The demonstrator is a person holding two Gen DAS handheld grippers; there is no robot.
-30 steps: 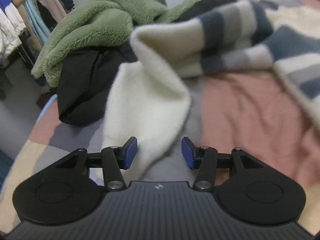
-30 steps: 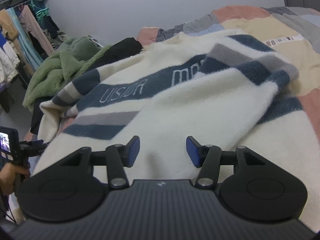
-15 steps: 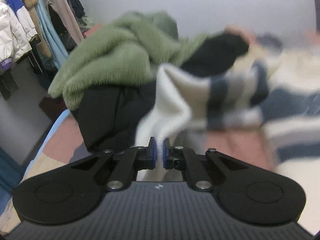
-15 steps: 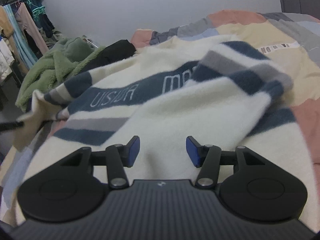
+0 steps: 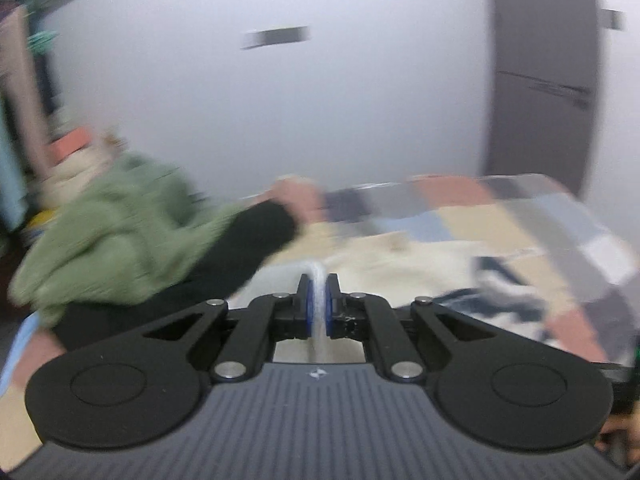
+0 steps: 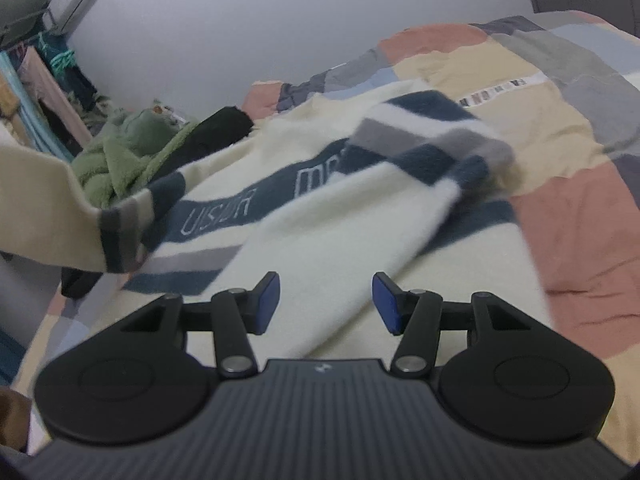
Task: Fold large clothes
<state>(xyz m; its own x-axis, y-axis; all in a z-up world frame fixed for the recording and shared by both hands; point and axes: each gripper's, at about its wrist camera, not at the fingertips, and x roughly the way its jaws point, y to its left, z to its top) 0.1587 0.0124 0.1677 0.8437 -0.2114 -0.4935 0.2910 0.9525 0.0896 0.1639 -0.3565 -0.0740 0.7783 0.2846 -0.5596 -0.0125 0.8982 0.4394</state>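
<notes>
Sleeve (image 6: 60, 216): clamped thin in left gripper (image 5: 318, 300), raised off sweater (image 6: 360, 236), likely for folding across.
Right gripper (image 6: 325, 300): jaws apart, empty, above sweater.

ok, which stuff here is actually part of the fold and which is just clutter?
In play: striped sweater; left gripper, shut on its sleeve; right gripper, open.
Lying about: green fleece; black garment; patchwork bedspread; hanging clothes.

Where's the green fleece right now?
The green fleece lies at the bed's far left in the right wrist view, beside a black garment, behind the striped sweater.
</notes>
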